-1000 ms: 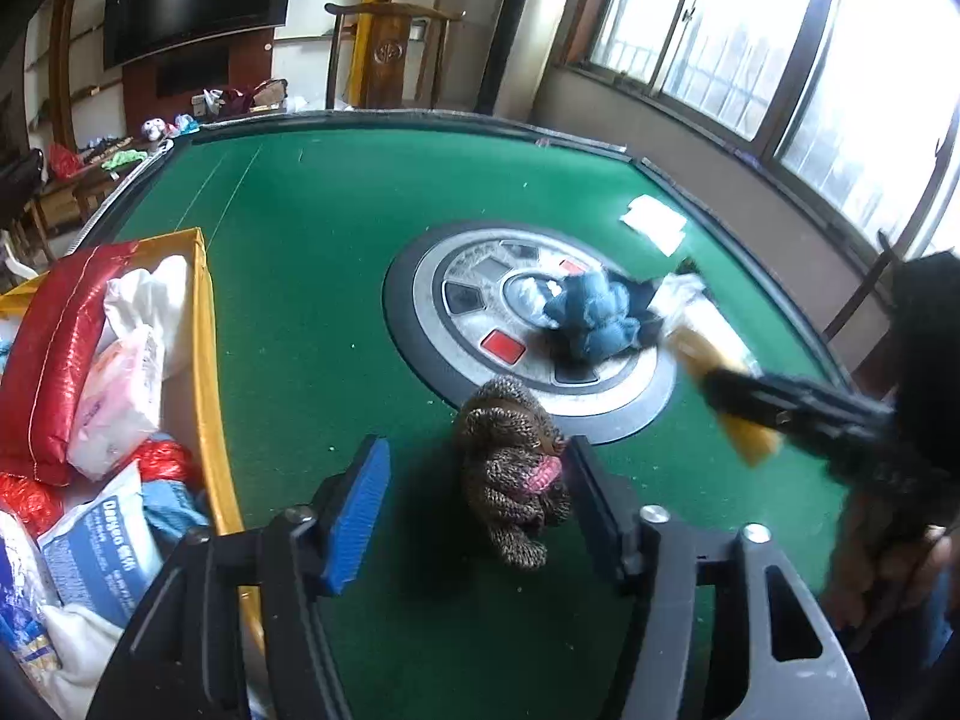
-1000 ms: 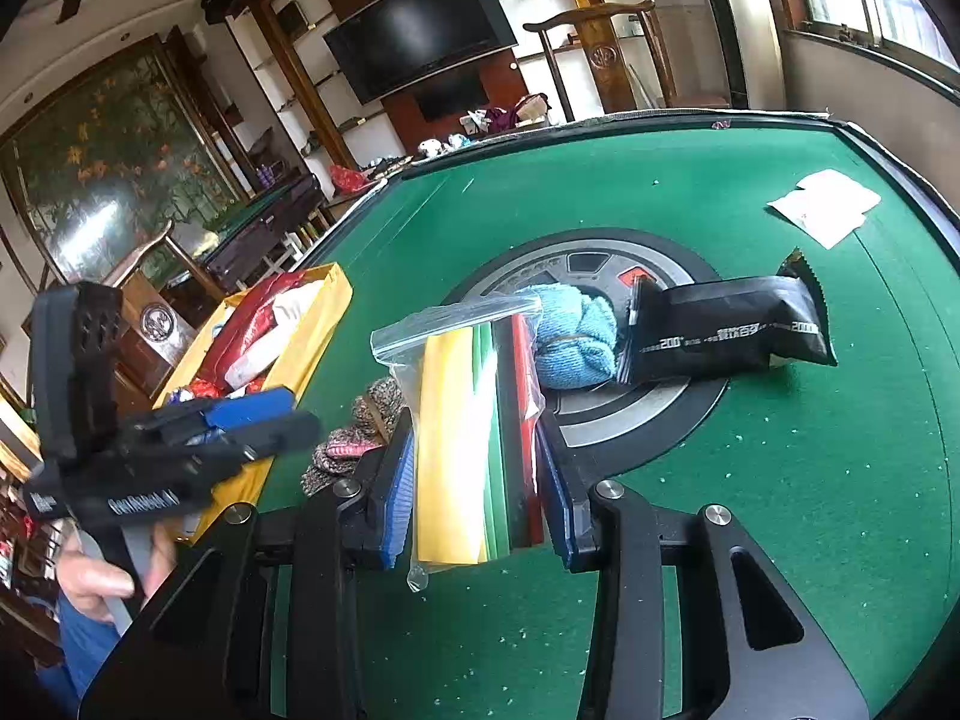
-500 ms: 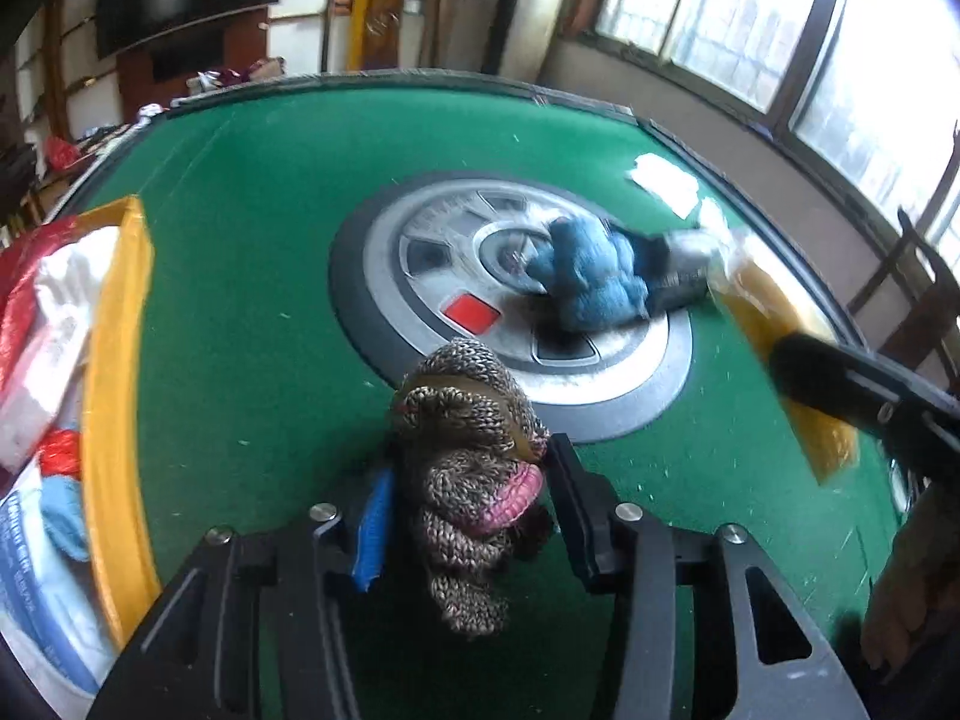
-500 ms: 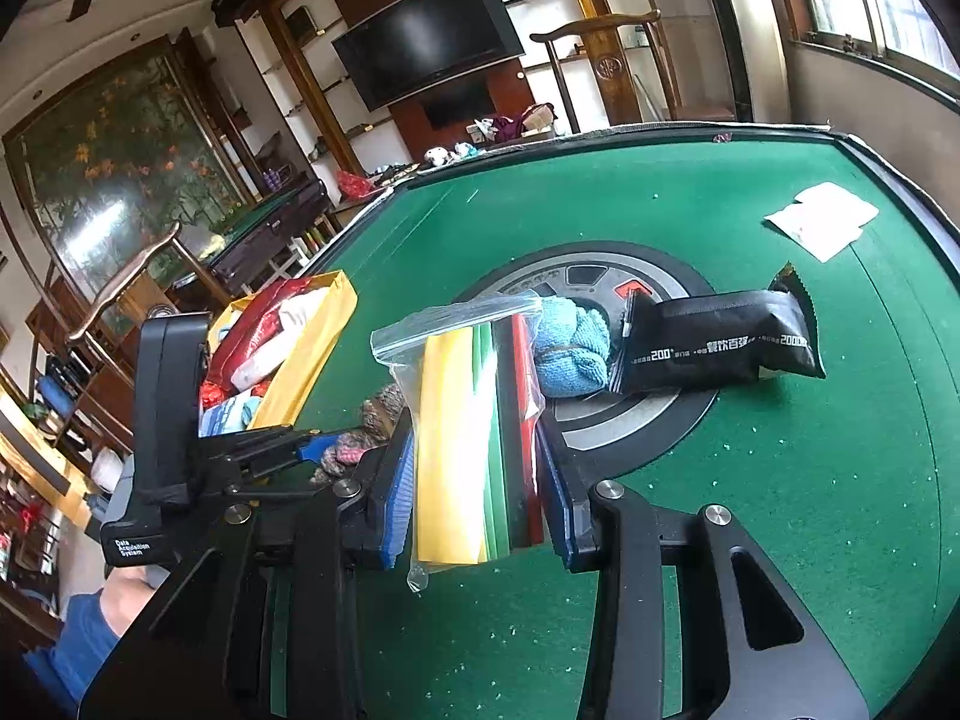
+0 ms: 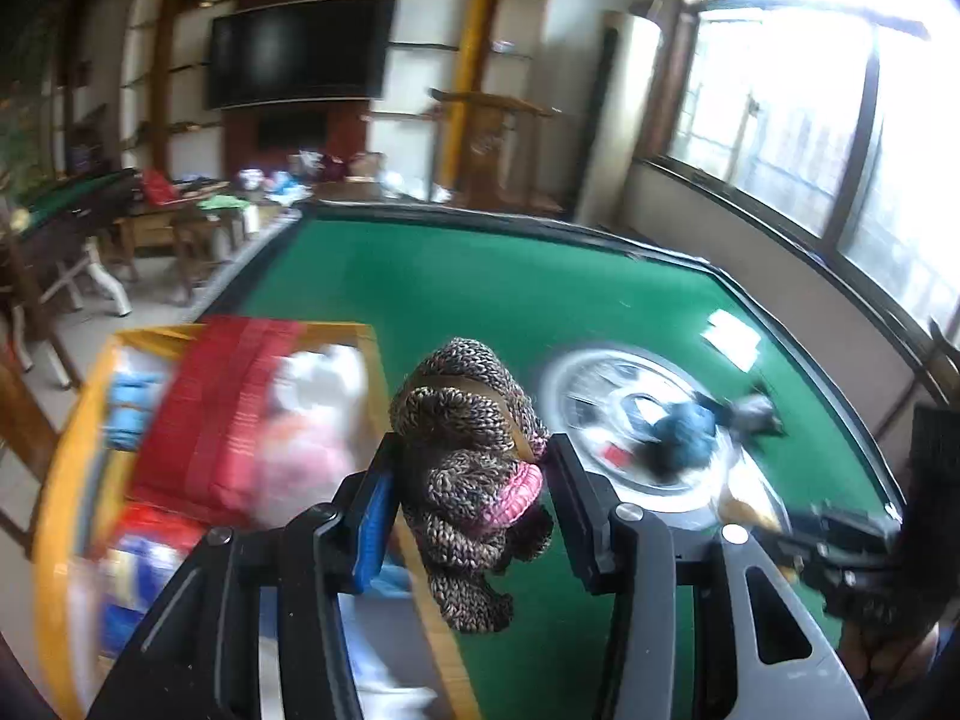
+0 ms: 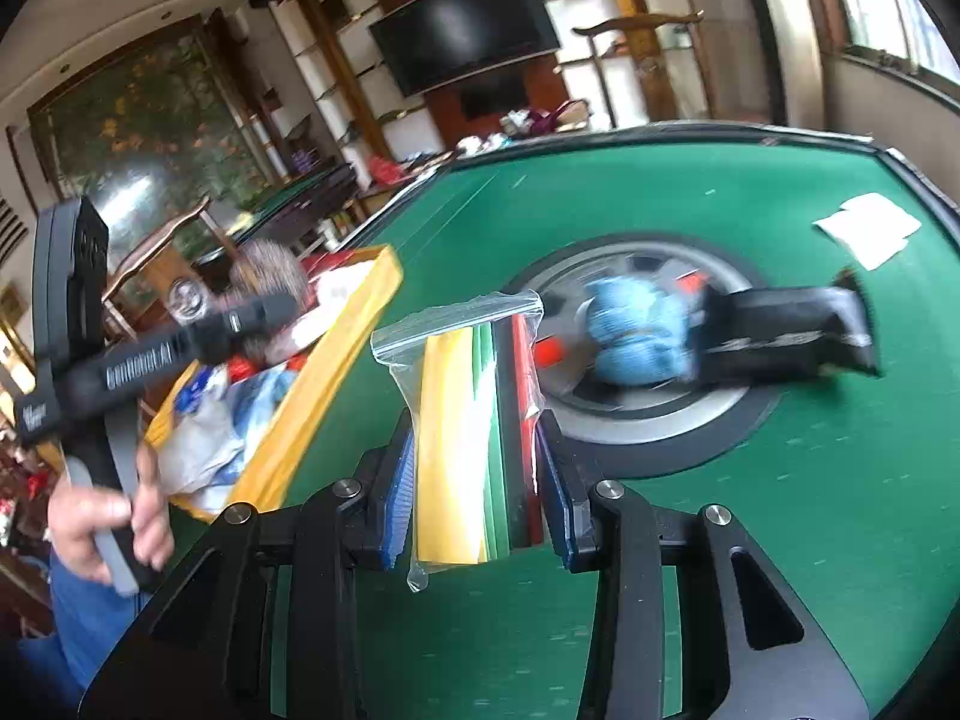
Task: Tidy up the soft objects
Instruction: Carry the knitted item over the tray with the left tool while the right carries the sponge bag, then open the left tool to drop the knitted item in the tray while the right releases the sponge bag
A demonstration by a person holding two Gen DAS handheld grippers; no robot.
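Observation:
My left gripper (image 5: 471, 474) is shut on a brown knitted bundle with a pink band (image 5: 474, 450) and holds it in the air at the right rim of the yellow box (image 5: 378, 384). In the right wrist view the bundle (image 6: 267, 267) hangs above the box (image 6: 336, 360). My right gripper (image 6: 480, 480) is shut on a clear zip bag of coloured sheets (image 6: 474, 420), above the green table (image 6: 810, 510). A blue knitted bundle (image 6: 636, 330) lies on the round centre panel (image 6: 648, 420).
The yellow box holds a red pack (image 5: 222, 408), white and pink bags (image 5: 312, 414) and other packets. A black snack pack (image 6: 786, 330) lies beside the blue bundle. White paper (image 6: 867, 228) lies at the far right. The table has a raised dark rim (image 5: 660, 246).
My left gripper shut on the brown bundle, lifted it off the table and swung left to the yellow box. My right gripper keeps hold of the zip bag and has shifted slightly.

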